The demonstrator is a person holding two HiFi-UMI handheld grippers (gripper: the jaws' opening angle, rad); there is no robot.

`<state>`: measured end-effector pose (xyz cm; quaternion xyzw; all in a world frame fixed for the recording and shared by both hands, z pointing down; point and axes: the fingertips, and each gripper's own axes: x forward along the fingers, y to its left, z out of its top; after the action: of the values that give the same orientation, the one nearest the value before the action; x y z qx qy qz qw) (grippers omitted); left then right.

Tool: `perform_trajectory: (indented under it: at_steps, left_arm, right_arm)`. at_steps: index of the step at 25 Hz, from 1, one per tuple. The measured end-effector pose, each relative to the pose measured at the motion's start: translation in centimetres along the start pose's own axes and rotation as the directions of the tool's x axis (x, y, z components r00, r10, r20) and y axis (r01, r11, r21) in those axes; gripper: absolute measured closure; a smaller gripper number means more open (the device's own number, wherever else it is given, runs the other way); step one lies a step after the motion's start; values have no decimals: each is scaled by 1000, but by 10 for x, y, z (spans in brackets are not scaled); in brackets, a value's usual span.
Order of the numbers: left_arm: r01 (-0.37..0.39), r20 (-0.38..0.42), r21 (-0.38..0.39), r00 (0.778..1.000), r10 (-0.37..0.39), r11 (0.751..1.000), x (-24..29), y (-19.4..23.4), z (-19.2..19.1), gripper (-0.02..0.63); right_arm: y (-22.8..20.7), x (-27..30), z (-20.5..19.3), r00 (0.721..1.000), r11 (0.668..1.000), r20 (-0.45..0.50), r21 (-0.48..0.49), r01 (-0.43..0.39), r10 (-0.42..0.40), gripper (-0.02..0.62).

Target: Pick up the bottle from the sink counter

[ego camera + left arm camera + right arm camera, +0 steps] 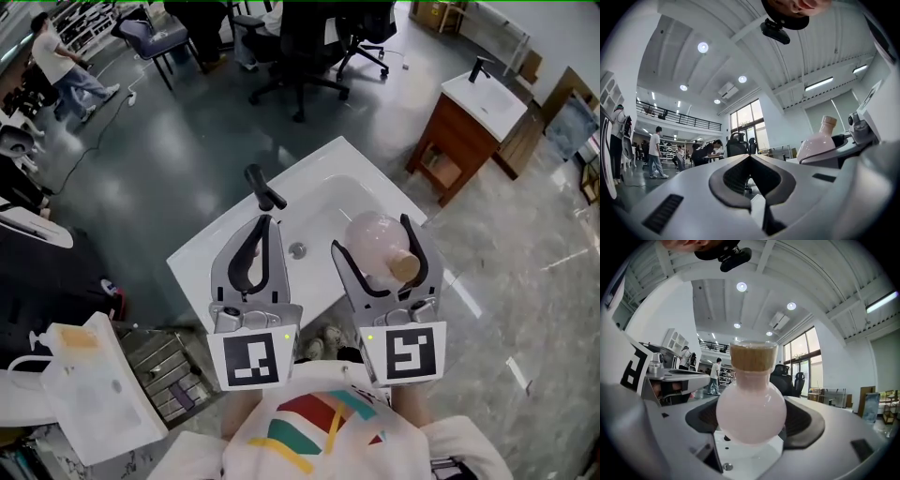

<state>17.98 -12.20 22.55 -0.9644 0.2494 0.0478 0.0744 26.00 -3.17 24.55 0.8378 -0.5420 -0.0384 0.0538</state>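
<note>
A round pale-pink bottle with a tan cap [751, 406] is pinched between the fingers of the right gripper [371, 234] above the white sink tabletop [202, 261], while the fingers of the left gripper [265, 225] are pressed together.

A white sink counter [202, 267] stood on grey floor [150, 159] beneath the left gripper [265, 223]. Its black faucet [264, 187] rose just beyond the gripper's tip, the drain [297, 250] (small, round) just right of it.

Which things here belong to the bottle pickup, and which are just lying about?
Job in hand:
bottle, clamped in the right gripper
sink counter

Lying about:
left gripper, shut on nothing
black faucet
drain
second vanity
office chairs
</note>
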Motion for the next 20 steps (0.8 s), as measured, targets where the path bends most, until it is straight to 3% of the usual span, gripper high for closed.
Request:
perform_trajectory:
  at_steps: [20]
  left_arm:
    - [25,10,9,1000,-26,1000,5,-17,1,588]
  right_arm:
    - [-6,-6,-2,1000,1000,5,6,9,-9,201]
